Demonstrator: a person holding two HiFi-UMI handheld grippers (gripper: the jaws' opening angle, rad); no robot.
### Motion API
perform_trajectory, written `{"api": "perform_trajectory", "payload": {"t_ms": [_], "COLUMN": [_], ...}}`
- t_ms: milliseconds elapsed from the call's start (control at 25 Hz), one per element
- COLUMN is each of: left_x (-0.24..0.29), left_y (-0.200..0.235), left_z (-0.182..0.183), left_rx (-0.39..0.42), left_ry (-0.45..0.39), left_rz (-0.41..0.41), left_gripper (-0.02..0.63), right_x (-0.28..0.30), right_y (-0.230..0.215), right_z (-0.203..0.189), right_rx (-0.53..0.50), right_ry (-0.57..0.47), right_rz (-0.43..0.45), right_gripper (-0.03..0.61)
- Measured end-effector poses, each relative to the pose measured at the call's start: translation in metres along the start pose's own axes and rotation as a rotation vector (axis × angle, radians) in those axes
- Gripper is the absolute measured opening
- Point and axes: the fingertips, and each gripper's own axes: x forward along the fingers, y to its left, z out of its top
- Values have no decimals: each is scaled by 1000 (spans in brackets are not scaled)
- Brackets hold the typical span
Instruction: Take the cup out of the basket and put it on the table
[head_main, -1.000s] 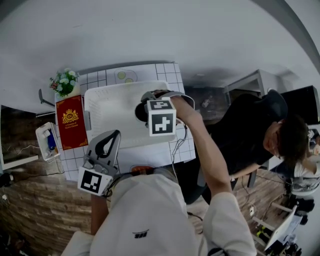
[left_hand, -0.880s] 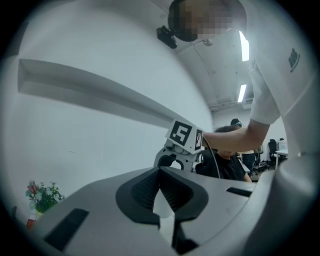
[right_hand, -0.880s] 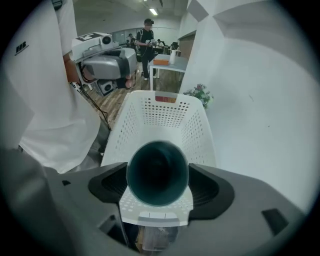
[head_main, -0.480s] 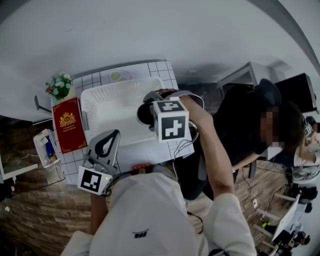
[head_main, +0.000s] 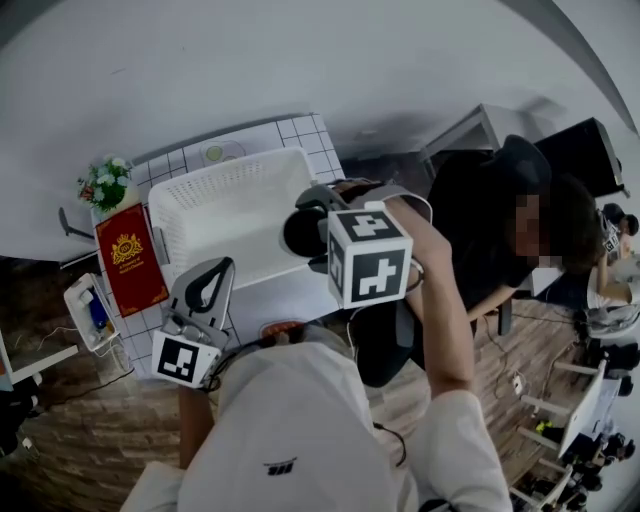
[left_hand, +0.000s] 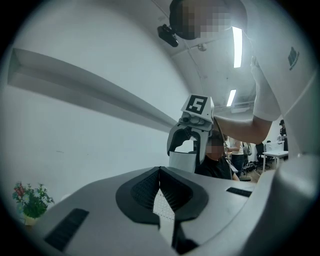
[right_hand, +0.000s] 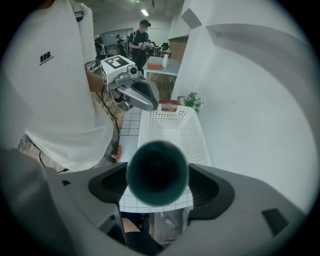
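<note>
Pinching the dark cup (right_hand: 157, 172) between its jaws, R gripper (head_main: 318, 230) is holding it up over the white basket's (right_hand: 192, 135) edge. L gripper (left_hand: 160, 175) is hovering, jaws pressed together, empty. Next, probably: setting cup upright on bare table (right_hand: 131, 131).

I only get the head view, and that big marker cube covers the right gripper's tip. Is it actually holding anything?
Observer: Yes. The right gripper view shows the right gripper shut on a dark teal cup, seen mouth-on.
Operator: And the left one, is it gripping something too?
Observer: No. The left gripper view shows the left gripper with its jaws together and nothing between them.
</note>
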Motion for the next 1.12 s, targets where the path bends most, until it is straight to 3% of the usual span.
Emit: {"api": "perform_trajectory", "payload": {"t_ms": [680, 1120], "left_x": [35, 49], "left_y": [-44, -68], "left_z": [3, -1], "left_rx": [38, 51], "left_ry": [6, 31], "left_rz": [-151, -215], "left_gripper": [11, 11], "right_x": [-41, 29], "right_y": [68, 104], "right_z": [-67, -126], "right_rx": [224, 413], "right_ry": [-12, -1], "right_rz": [-88, -103], "right_gripper": [377, 377]}}
